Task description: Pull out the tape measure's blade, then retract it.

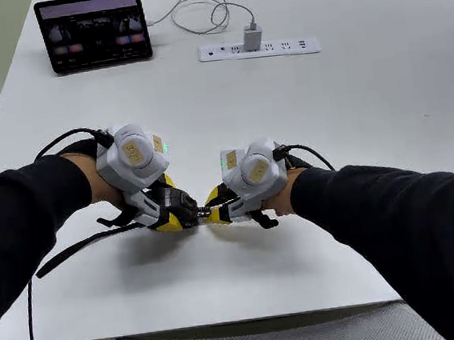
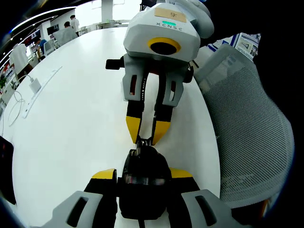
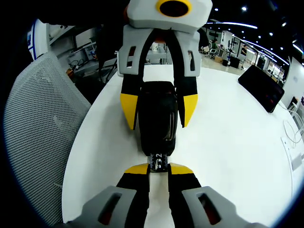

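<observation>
While the left gripper (image 2: 142,174) is clamped across the black case (image 2: 142,194) low over the near edge of the bench (image 1: 245,273), the right gripper (image 3: 157,170) is pinched on the blade (image 3: 158,161), a short numbered stub showing at the case mouth. Case looks hard, compact, fairly weighty and probably slick, so the broad side grip suits; blade likely thin, springy steel, apt to kink or snap back, best held flat at its tip and fed home slowly. Toward the far edge, well apart: power strip (image 1: 259,49), tablet (image 1: 93,30).

Glossy white table (image 1: 363,84), grey mesh chair (image 2: 247,128)
</observation>
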The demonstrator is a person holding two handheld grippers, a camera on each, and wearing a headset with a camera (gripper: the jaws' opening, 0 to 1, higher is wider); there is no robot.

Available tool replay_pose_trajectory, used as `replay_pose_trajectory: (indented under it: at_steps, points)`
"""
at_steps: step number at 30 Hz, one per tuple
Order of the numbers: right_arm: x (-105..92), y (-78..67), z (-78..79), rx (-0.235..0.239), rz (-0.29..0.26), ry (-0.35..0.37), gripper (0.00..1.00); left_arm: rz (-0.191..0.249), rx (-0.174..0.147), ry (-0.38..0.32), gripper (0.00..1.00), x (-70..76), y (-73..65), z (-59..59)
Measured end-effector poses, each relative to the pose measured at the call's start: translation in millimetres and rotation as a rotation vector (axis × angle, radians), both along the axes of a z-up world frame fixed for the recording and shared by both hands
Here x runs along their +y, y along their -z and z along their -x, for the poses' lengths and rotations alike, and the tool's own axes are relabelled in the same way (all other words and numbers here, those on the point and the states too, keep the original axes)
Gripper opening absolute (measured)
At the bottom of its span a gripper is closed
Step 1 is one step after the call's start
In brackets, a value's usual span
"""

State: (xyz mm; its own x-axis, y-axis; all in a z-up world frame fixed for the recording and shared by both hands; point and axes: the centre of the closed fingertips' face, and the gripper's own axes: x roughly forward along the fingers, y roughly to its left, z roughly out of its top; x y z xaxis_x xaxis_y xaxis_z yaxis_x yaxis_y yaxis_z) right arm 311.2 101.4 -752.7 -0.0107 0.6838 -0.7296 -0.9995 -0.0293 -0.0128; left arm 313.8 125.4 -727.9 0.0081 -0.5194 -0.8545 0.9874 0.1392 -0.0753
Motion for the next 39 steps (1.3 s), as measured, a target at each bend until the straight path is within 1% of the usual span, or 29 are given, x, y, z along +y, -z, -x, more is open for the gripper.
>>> replay_pose_trajectory:
  at_steps: [4, 11, 13, 14, 16, 17, 20, 25, 29, 33, 39]
  points:
    - [1.2, 0.1, -0.3, 0.000, 0.002, -0.002, 0.10, 0.001, -0.001, -0.003, 0.36, -0.2, 0.0, 0.0]
    - [5.8, 3.3, -0.9, 0.017, 0.013, 0.006, 0.12, 0.000, -0.004, -0.006, 0.36, -0.8, 0.4, -0.6]
    - [9.5, 6.7, 0.4, -0.011, 0.022, -0.009, 0.12, 0.002, -0.004, -0.006, 0.36, -0.6, 0.3, -0.6]
    - [9.8, 8.5, 0.3, -0.038, 0.032, -0.033, 0.12, 0.001, -0.004, -0.006, 0.36, -0.5, 0.3, -0.6]
    - [7.7, 7.5, -1.0, -0.003, 0.025, -0.005, 0.11, -0.002, -0.004, -0.007, 0.36, 0.0, 0.4, -0.7]
    - [5.8, 6.3, -1.5, -0.010, 0.022, -0.017, 0.10, -0.003, -0.004, -0.006, 0.36, 0.6, 0.2, -0.7]
    - [5.0, 6.3, -1.1, -0.003, 0.022, -0.016, 0.10, 0.004, -0.003, -0.013, 0.36, 0.3, 0.0, -1.0]
    - [3.9, 6.2, -0.5, 0.001, 0.024, -0.017, 0.10, -0.008, 0.000, -0.009, 0.36, 0.4, 0.1, -0.8]
    - [-2.6, 5.6, -2.1, 0.010, 0.030, -0.012, 0.10, -0.006, -0.001, -0.014, 0.36, 0.4, -0.6, -0.3]
    - [-8.1, 5.6, -1.6, 0.000, 0.041, -0.020, 0.10, -0.009, -0.003, -0.012, 0.36, 0.3, -0.5, -0.3]
    - [-12.8, 5.5, -2.2, 0.006, 0.045, -0.010, 0.10, -0.006, -0.004, -0.007, 0.36, 0.5, -0.6, -0.2]
